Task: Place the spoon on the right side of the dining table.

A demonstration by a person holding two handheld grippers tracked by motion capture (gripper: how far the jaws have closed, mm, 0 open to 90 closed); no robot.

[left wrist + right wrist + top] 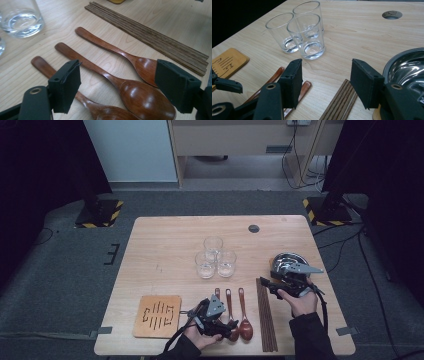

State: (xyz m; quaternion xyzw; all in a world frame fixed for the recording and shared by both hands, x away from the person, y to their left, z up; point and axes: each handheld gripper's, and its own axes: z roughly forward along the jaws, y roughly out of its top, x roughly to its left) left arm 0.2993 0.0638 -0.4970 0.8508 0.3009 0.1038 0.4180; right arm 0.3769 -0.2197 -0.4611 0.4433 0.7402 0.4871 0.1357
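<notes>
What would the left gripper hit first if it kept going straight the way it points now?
Probably the middle wooden spoon: its bowl lies between the open jaws of the left gripper, though depth is hard to judge.

Three clear drinking glasses (215, 257) stand clustered, touching one another, at mid-table. A bundle of dark wooden chopsticks (266, 315) lies lengthwise toward the near right edge. A steel bowl (286, 261) sits beyond it at right. A slotted wooden trivet (157, 315) lies at near left. A round cable port (254, 228) marks the wooden table (165, 240) at its far edge.
</notes>
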